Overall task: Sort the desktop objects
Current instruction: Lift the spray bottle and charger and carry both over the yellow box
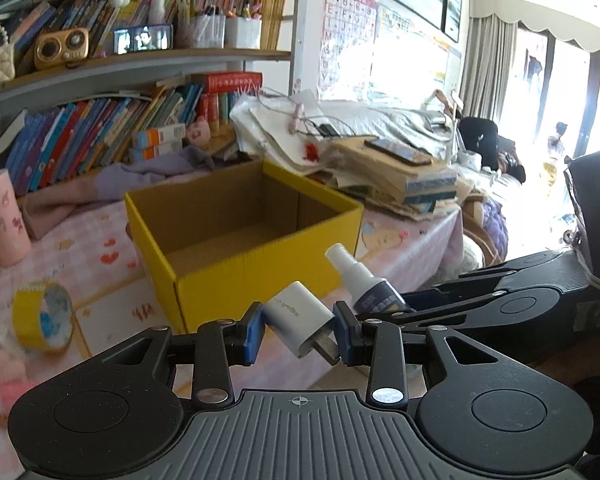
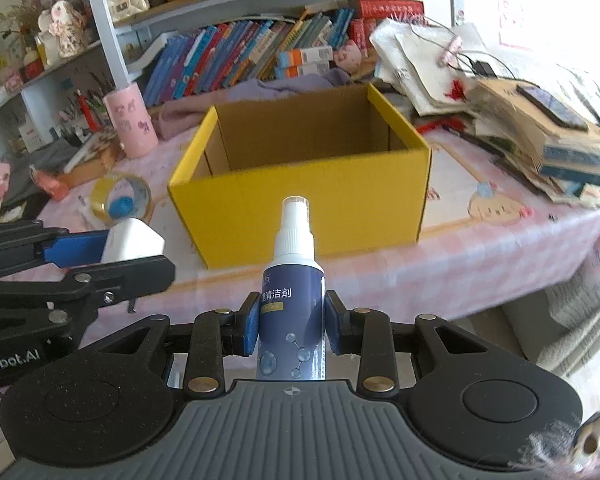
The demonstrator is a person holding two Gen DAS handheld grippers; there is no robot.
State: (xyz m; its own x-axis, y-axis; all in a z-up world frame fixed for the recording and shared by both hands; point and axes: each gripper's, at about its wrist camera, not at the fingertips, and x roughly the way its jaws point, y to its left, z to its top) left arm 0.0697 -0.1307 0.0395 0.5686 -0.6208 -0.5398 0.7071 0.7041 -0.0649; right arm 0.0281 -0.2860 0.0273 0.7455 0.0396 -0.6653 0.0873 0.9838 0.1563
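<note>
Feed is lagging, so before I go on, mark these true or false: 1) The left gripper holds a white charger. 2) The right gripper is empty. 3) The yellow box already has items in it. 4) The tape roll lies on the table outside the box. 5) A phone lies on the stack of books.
1) True: the left gripper is shut on the charger.
2) False: the right gripper is shut on a spray bottle.
3) False: the box shows only bare cardboard inside.
4) True: the tape roll lies on the table, left of the box.
5) True: the phone lies on the book stack.
</note>
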